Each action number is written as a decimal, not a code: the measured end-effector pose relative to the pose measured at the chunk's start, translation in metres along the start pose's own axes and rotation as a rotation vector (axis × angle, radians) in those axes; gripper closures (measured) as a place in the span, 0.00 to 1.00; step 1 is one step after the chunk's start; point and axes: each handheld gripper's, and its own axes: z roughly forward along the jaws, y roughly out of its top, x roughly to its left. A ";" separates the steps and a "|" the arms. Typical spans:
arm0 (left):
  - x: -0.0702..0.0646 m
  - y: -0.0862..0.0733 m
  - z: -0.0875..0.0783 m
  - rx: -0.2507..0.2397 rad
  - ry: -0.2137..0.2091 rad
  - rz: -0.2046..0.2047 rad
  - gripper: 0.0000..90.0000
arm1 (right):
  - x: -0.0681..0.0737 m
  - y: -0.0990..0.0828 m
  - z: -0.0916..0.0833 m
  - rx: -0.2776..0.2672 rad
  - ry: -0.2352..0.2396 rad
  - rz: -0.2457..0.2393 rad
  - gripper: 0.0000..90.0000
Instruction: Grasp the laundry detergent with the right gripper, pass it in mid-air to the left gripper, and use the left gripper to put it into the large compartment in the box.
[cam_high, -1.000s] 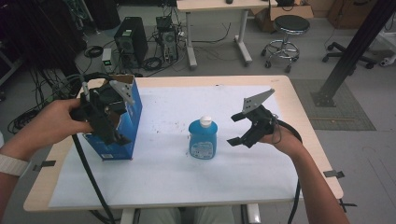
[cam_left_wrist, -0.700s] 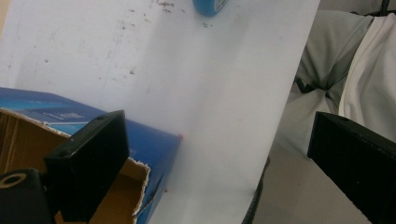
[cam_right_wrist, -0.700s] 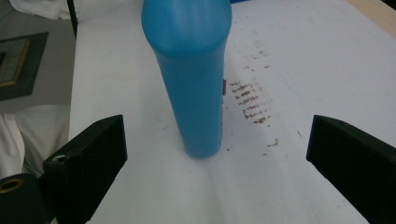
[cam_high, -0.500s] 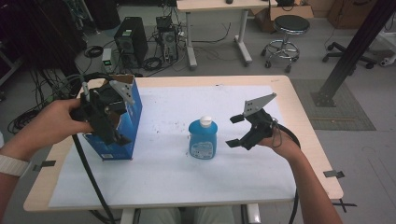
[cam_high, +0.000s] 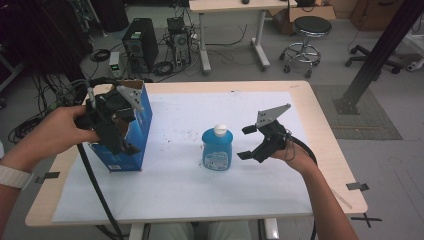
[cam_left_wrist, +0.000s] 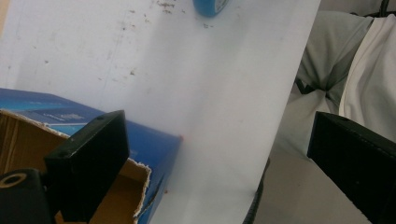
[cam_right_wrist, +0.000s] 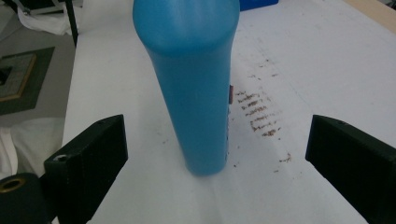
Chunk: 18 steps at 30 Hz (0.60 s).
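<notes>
Blue bottle stands upright on the white sheet, its long axis vertical, white cap on top. Our right gripper sits just beside the bottle, on the side away from the blue box, jaws spread wide, holding nothing. In the right gripper view the bottle rises between those jaws, untouched. Our left gripper, also spread, hangs at the box, farther from the bottle. We judge the right is better placed to grasp.

Even, soft overhead light; the white table cover shows faint shadows, and near it both gripper views blur slightly
</notes>
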 end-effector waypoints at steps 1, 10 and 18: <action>0.000 0.000 0.000 0.000 0.000 0.000 0.07 | 0.000 0.000 0.001 -0.005 -0.001 0.002 0.06; 0.001 -0.002 0.000 0.000 0.000 -0.004 0.07 | 0.001 0.001 0.018 0.000 0.014 -0.014 0.06; 0.003 -0.003 0.001 0.001 -0.001 -0.008 0.07 | 0.001 -0.001 0.033 -0.019 0.023 -0.007 0.07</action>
